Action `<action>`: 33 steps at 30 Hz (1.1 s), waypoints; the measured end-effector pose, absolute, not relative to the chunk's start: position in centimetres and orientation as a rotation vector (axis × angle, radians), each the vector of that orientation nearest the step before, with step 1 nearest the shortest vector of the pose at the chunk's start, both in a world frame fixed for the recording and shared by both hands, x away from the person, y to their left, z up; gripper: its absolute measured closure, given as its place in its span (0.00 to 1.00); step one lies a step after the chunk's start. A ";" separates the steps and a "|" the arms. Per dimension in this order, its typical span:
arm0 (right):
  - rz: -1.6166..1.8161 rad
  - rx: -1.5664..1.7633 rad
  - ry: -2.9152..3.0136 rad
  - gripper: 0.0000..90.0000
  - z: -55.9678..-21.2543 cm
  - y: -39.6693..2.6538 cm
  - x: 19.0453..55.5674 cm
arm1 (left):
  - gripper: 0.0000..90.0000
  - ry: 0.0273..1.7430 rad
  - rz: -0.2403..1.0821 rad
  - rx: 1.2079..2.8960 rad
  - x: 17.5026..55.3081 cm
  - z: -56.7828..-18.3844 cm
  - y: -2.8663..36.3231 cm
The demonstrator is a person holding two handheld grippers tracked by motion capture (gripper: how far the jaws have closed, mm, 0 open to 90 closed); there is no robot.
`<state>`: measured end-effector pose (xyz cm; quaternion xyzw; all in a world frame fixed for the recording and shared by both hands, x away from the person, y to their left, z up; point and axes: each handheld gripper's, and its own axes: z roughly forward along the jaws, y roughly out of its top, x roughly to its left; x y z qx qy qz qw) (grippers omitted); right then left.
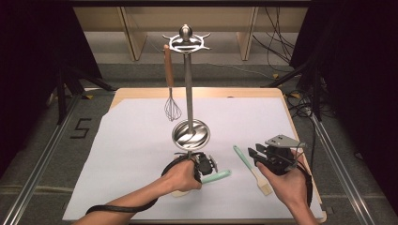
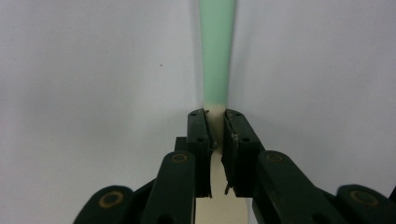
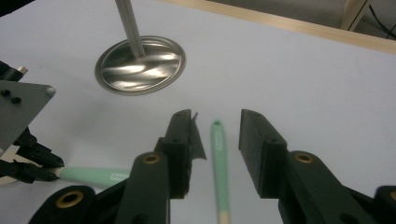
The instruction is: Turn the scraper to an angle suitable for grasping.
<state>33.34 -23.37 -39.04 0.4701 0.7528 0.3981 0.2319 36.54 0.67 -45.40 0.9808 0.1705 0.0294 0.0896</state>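
The spatula (image 2: 216, 56) lies flat on the tabletop (image 1: 141, 140), just in front of the rack's base (image 1: 190, 133). Its green handle runs straight away from the left hand-held gripper (image 2: 215, 122), whose jaws are clamped on the pale neck where the handle meets the blade. In the high view that handle points to the person's right, toward the other hand. The grip is in line with the long axis, so a lift would swing the handle end up last.

The brush (image 3: 219, 158) lies a little to the right, well apart from the spatula, its long axis slanting from far-left to near-right in the high view. The right hand-held gripper (image 3: 217, 135) stands over it with jaws apart, one on each side of the thin green handle, not touching it. It is the nearer hand for this one.

The rack's pole (image 1: 188, 89) rises just beyond the left hand; a whisk (image 1: 172, 105) hangs on its left side. Open paper lies left and far; the near tabletop edge is close behind both hands.
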 end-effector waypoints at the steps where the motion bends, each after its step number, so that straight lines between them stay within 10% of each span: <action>1: 1.111 1.300 2.074 0.72 -39.1 -23.3 33.4 | 0.90 0.513 0.087 2.899 36.5 -45.3 0.9; 33: 1.428 1.353 2.043 0.62 -37.3 -18.3 33.5 | 0.90 0.659 0.308 2.250 35.5 -39.6 4.9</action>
